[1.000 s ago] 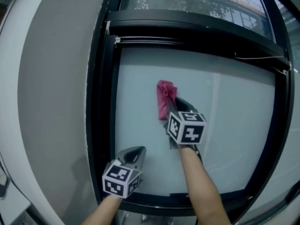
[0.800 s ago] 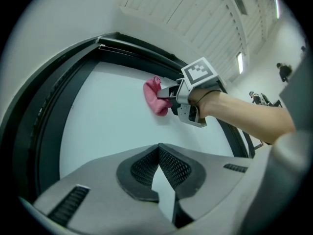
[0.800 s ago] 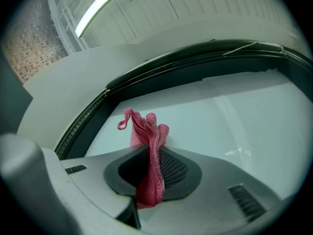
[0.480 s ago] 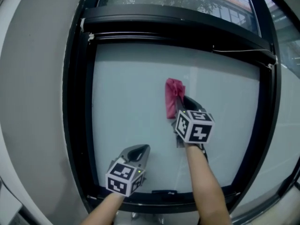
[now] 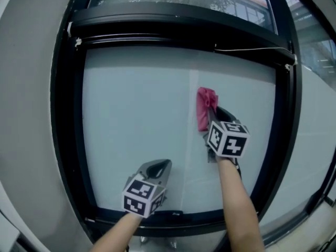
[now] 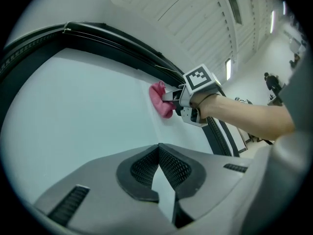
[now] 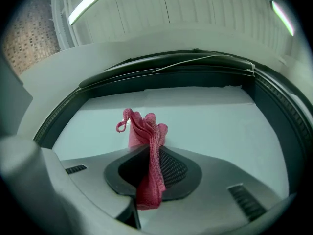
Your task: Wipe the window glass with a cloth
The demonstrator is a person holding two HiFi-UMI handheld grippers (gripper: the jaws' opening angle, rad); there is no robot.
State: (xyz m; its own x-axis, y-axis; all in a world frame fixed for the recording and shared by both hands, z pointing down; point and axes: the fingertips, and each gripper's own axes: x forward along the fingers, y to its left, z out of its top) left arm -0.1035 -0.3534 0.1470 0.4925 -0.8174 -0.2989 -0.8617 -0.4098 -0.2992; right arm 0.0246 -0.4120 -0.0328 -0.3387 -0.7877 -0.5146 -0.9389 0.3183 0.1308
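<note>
The cloth (image 5: 206, 108), pink and bunched, lies against the glass (image 5: 131, 119), toward 1 o'clock from the pane's middle in the head view. My right gripper (image 5: 218, 118) has its jaws clenched on the cloth's lower fold, and the rest stands up past the tips. My left gripper (image 5: 159, 168) hangs at about 7 o'clock, near the pane's bottom edge, jaws closed together with nothing between them. A black frame (image 5: 173, 33) rings the glass.
</note>
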